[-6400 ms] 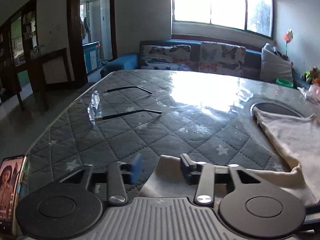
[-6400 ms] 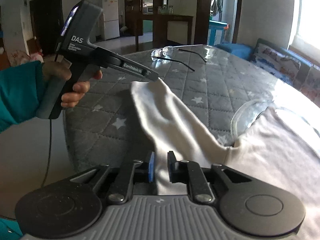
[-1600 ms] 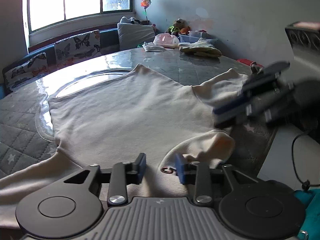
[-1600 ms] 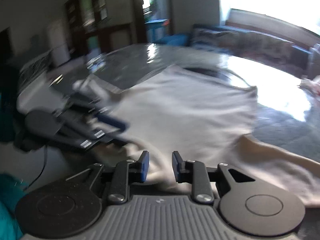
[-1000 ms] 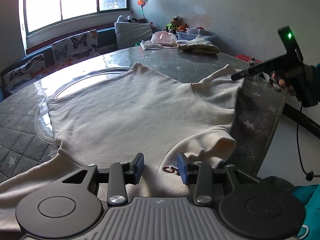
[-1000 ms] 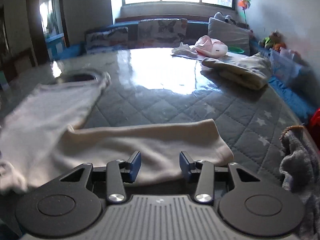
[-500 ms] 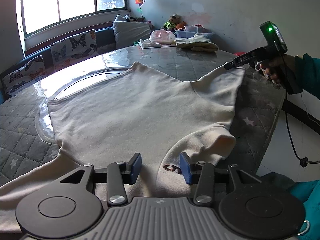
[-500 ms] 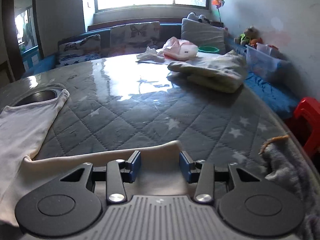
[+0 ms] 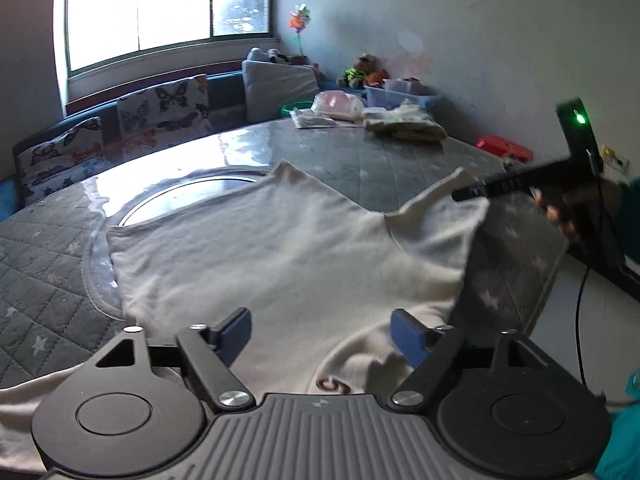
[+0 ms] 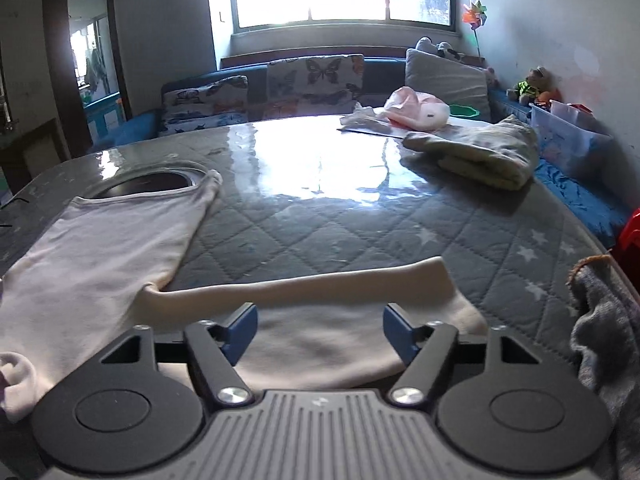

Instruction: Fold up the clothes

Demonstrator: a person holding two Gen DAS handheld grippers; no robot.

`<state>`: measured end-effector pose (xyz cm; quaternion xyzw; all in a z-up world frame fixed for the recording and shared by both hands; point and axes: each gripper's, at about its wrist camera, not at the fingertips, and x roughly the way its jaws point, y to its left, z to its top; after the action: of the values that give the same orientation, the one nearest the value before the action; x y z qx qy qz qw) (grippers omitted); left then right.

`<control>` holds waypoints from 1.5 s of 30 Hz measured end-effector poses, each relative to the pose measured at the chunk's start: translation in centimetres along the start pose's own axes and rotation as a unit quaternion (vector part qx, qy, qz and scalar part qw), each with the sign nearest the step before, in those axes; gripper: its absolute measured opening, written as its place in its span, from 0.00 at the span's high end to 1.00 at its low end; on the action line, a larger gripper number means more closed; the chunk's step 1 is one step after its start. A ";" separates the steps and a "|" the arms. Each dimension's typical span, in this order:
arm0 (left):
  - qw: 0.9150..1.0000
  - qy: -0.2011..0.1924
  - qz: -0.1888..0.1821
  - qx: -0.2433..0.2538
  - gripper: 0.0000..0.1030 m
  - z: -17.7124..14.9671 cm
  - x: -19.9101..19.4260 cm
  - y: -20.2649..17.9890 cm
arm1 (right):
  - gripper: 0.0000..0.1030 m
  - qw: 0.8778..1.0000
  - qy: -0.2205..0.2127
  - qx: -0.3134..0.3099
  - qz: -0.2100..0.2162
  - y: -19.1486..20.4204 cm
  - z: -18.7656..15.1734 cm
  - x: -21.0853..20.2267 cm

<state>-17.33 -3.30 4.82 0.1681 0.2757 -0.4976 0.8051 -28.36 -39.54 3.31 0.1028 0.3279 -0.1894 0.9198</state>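
A cream long-sleeved shirt lies spread flat on the quilted grey table. My left gripper hovers open just above the shirt's near edge, where a small brown print shows; nothing is between its fingers. My right gripper is open too, over the shirt's right sleeve, which lies flat across the table with its cuff to the right. In the left wrist view the right gripper is held by a hand in a teal sleeve, its tip at the raised sleeve end.
A folded pale garment and a pink item sit at the table's far right. A grey knitted cloth hangs at the right edge beside a red stool. A round metal-rimmed disc lies under the shirt's hem.
Both grippers' jaws have spread much wider than half a second ago. The right gripper has drawn back slightly, so more of the sleeve shows in front of it.
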 end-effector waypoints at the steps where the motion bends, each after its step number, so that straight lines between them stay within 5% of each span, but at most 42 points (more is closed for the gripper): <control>1: 1.000 -0.003 0.005 -0.005 0.15 0.2 0.0 0.1 | 0.27 1.000 0.000 -0.001 0.004 0.4 -0.1 -0.2; 9: 0.997 0.007 0.033 -0.069 0.00 1.7 1.2 0.5 | 0.16 1.000 0.001 0.003 0.014 2.1 -0.4 -0.5; 22: 0.983 0.068 0.089 -0.142 0.00 2.1 3.8 1.2 | 0.07 1.000 0.008 -0.001 0.013 3.5 -1.2 -0.6; 45: 0.965 0.145 0.136 -0.173 0.00 1.1 6.5 0.4 | 0.02 1.000 0.026 0.006 0.004 3.8 -2.8 -0.4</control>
<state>-14.38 -8.35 1.66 0.1322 0.4457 -0.2983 0.8336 -28.66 -35.06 1.68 0.1147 0.3505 -0.1849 0.9109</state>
